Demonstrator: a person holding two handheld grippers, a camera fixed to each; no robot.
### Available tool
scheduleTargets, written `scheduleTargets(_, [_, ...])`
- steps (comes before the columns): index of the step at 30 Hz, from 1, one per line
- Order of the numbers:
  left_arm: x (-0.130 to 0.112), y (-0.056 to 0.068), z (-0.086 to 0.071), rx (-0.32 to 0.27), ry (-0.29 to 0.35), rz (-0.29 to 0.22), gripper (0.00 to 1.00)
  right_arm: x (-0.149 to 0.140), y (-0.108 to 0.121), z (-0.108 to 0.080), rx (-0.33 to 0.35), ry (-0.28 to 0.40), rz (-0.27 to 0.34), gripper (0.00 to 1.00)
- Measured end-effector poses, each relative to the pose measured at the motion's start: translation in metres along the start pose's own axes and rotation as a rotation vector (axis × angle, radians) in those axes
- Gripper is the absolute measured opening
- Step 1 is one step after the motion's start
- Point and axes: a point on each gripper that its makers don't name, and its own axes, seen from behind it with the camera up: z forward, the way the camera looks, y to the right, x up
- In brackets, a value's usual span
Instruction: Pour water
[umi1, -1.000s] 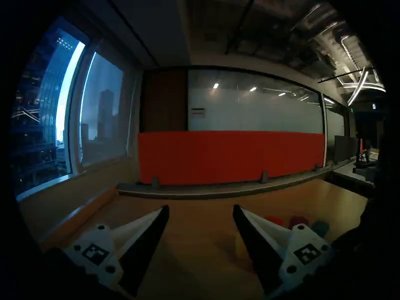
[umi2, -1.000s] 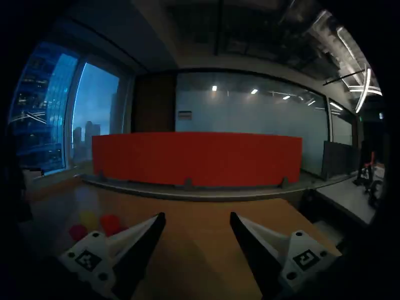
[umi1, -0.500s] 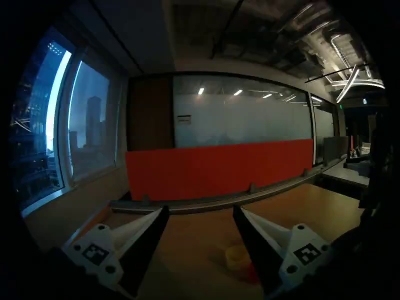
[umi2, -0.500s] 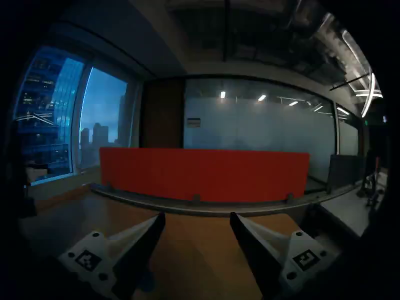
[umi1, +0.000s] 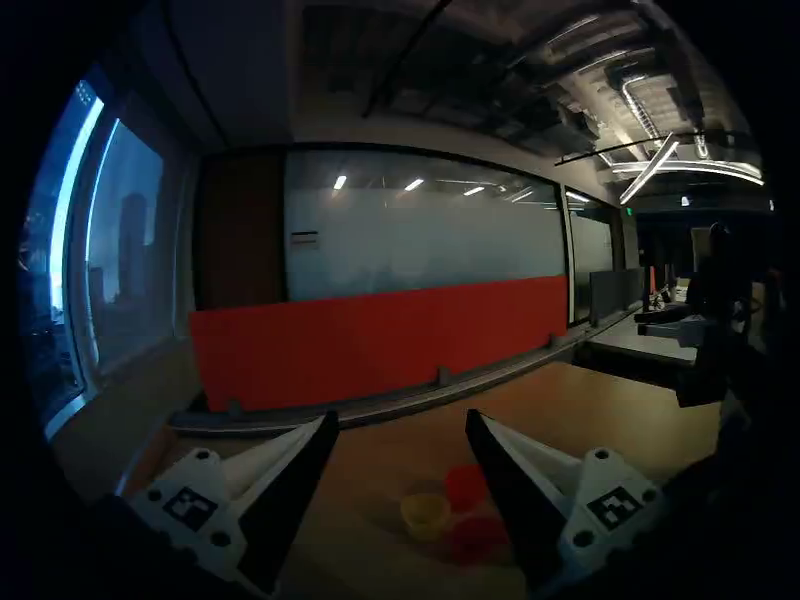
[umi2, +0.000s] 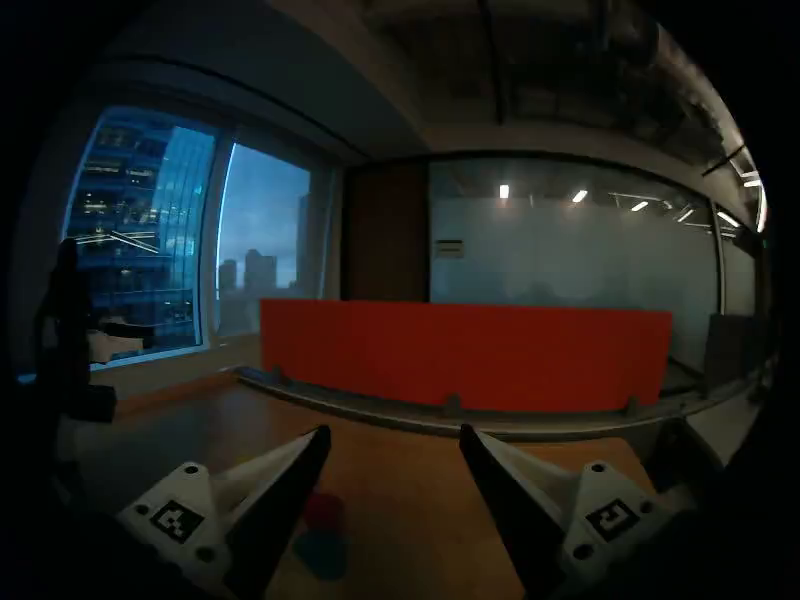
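Dim office, wooden desk (umi1: 620, 400) before orange divider (umi1: 380, 340); left gripper (umi1: 400, 414) and right gripper (umi2: 394, 430), fingers (umi1: 290, 480) apart, empty

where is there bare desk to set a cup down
Left gripper view: bare desk lies between the red divider and the cups; it is crowded where the yellow cup and two red cups cluster. Right gripper view: free wood right of the red cup and blue cup.

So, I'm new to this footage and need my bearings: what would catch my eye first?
The bright red partition along the far edge of the desk dominates both views. Then the small cups on the desk: a yellow cup and red cups just ahead of the open left tongs.
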Motion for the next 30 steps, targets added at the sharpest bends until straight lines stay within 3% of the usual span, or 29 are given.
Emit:
scheduleTargets(5, [0.001, 0.016, 0.001, -0.083, -0.007, 0.012, 0.94, 0.000, -0.015, 0.002, 0.076, -0.010, -0.013, 1.00])
scheduleTargets(17, [-0.007, 0.046, 0.000, -0.223, -0.031, 0.084, 0.94, -0.016, -0.028, 0.005, 0.151, -0.103, -0.068, 1.00])
scheduleTargets(30, [-0.027, 0.069, 0.001, -0.335, -0.101, 0.080, 0.94, -0.028, -0.038, 0.003, 0.216, -0.169, -0.074, 1.00])
